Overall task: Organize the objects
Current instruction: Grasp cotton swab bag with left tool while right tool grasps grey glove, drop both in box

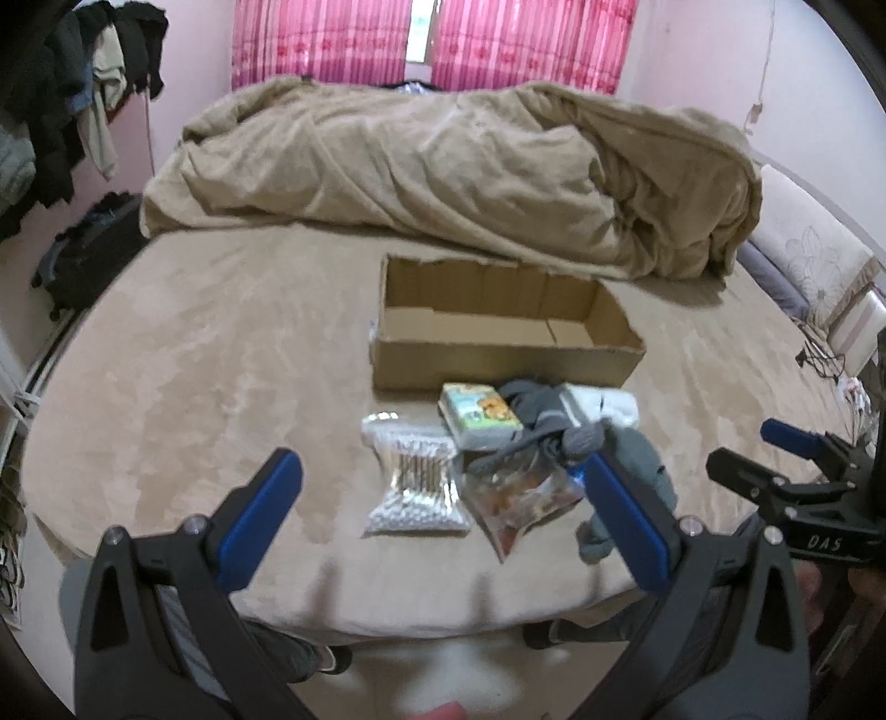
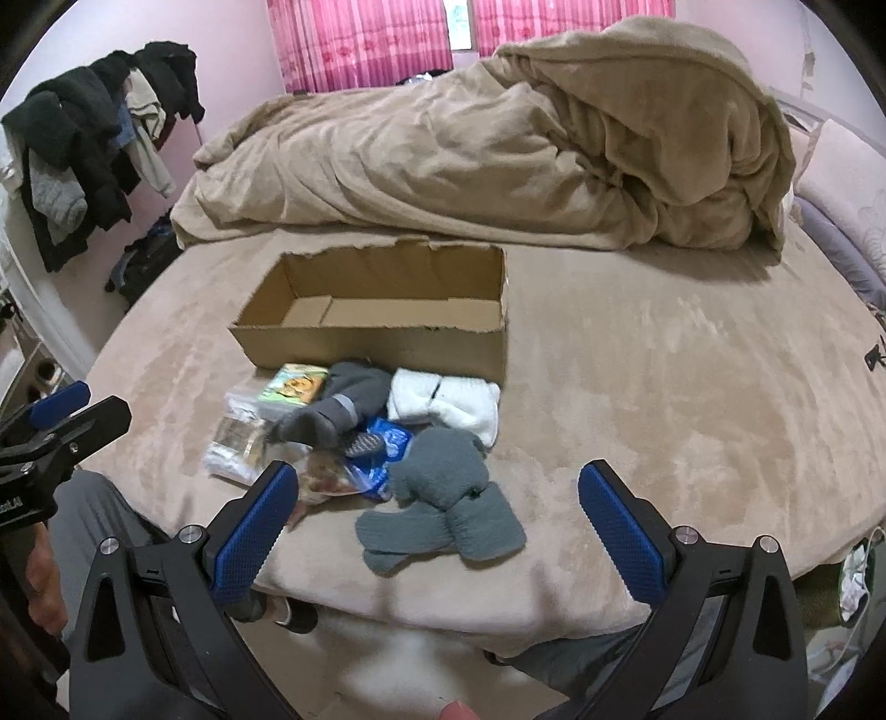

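Note:
An open, empty cardboard box (image 1: 501, 324) (image 2: 382, 315) sits on the bed. In front of it lies a pile: a bag of cotton swabs (image 1: 415, 482) (image 2: 235, 443), a colourful small box (image 1: 479, 415) (image 2: 293, 387), a clear snack bag (image 1: 520, 495) (image 2: 326, 479), dark grey socks (image 1: 540, 412) (image 2: 338, 412), white socks (image 1: 601, 404) (image 2: 443, 404), a blue packet (image 2: 387, 443) and grey-green socks (image 1: 637, 482) (image 2: 443, 498). My left gripper (image 1: 443, 482) is open and empty above the bed's near edge, before the pile. My right gripper (image 2: 437, 487) is open and empty over the grey-green socks.
A crumpled beige duvet (image 1: 470, 171) (image 2: 498, 149) fills the far half of the bed. Clothes hang on a rack (image 2: 94, 138) at the left. A dark suitcase (image 1: 88, 249) stands on the floor left of the bed. Pink curtains (image 1: 432, 39) hang behind.

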`<action>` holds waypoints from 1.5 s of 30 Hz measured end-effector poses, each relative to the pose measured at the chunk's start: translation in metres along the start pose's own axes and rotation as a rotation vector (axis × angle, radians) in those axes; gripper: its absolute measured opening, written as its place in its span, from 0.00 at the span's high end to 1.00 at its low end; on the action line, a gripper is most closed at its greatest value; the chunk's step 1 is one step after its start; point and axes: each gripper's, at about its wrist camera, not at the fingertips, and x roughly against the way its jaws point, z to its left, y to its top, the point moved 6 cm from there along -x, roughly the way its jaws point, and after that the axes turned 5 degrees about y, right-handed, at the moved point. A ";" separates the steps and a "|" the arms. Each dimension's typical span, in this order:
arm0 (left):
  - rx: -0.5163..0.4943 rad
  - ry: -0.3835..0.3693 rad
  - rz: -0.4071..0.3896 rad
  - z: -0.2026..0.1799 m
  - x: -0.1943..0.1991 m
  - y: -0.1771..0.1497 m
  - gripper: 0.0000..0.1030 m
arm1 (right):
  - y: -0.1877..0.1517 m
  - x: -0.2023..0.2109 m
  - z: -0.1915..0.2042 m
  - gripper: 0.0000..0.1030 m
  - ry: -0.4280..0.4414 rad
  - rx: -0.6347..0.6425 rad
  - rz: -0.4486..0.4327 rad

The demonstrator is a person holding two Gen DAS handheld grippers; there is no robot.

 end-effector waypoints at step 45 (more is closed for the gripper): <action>0.007 -0.016 0.063 0.023 -0.061 -0.018 0.48 | -0.017 -0.059 -0.029 0.54 0.031 0.048 0.074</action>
